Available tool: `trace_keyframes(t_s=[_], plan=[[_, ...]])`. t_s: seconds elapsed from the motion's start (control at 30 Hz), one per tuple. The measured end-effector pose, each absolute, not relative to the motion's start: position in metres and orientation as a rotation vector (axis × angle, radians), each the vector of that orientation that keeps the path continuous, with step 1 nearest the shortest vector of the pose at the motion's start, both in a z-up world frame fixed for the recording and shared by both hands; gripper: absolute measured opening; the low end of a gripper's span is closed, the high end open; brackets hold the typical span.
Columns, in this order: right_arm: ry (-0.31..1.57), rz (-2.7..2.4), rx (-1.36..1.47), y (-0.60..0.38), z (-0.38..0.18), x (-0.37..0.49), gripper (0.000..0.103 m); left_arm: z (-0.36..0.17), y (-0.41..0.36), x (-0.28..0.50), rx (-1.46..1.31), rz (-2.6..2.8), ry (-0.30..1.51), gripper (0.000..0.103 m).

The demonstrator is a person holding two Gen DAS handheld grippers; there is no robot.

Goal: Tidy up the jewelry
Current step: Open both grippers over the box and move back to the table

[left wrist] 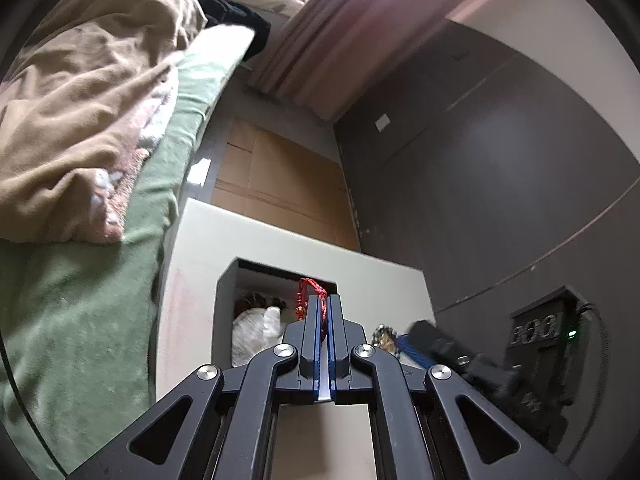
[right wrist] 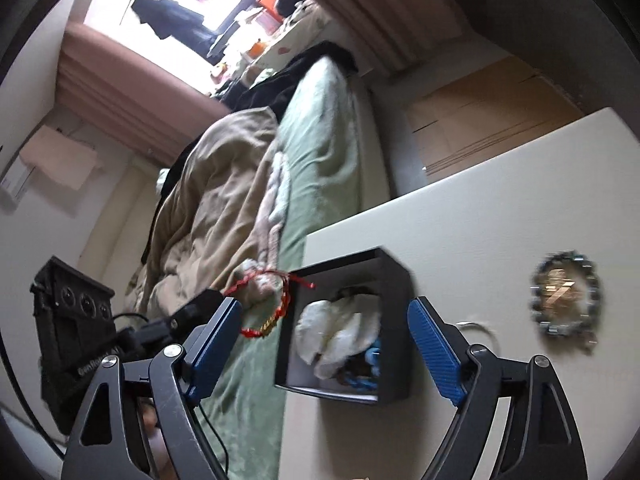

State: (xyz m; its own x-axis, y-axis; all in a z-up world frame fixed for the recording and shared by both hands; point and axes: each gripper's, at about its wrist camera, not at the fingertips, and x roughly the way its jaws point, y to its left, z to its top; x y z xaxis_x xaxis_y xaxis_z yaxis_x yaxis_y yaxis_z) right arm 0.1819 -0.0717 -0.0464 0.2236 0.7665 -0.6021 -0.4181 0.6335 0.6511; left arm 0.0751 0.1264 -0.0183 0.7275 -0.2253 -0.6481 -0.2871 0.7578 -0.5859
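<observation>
**Bedside sorting: one bracelet on its way in, one left on the table**

A bedroom with a green-sheeted bed, tan quilt and pink curtains frames a white table, where a small black box sits open. It already holds white and blue pieces, so I judge the sorting partly done. The left gripper is clamped tight on a red cord bracelet, which dangles just beside the box's opening, not yet inside. The right gripper stands wide apart with nothing between its pads, straddling the box. A dark beaded bracelet lies on the table, well apart from the box, waiting to be stowed.

The right wrist view shows the red bracelet's gold beads and the blue items in the box; the left view mostly hides both behind its own fingers, but shows cardboard on the floor beyond the table
</observation>
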Motion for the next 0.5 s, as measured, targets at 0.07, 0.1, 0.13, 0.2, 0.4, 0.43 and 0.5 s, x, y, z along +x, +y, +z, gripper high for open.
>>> trace_keyframes(t_s=[0.07, 0.1, 0.13, 0.2, 0.4, 0.43, 0.5], plan=[[1.051, 0.839, 0.404, -0.082, -0.044, 0.183, 0.085, -0.024, 0.122, 0.08, -0.687, 0.095, 0.809, 0.002], [1.043, 0.837, 0.413, -0.089, -0.042, 0.183, 0.085, -0.029, 0.122, 0.082, -0.686, 0.1, 0.827, 0.002], [1.036, 0.833, 0.417, -0.093, -0.041, 0.183, 0.085, -0.034, 0.122, 0.083, -0.7, 0.098, 0.845, 0.002], [1.024, 0.818, 0.427, -0.107, -0.037, 0.183, 0.085, -0.039, 0.121, 0.083, -0.723, 0.1, 0.863, 0.004], [0.984, 0.786, 0.455, -0.145, -0.025, 0.182, 0.085, -0.029, 0.11, 0.077, -0.682, 0.126, 0.809, 0.062], [0.976, 0.778, 0.458, -0.152, -0.023, 0.181, 0.085, -0.028, 0.108, 0.076, -0.678, 0.128, 0.807, 0.062], [0.961, 0.759, 0.466, -0.167, -0.019, 0.182, 0.085, -0.026, 0.104, 0.076, -0.674, 0.116, 0.801, 0.062]])
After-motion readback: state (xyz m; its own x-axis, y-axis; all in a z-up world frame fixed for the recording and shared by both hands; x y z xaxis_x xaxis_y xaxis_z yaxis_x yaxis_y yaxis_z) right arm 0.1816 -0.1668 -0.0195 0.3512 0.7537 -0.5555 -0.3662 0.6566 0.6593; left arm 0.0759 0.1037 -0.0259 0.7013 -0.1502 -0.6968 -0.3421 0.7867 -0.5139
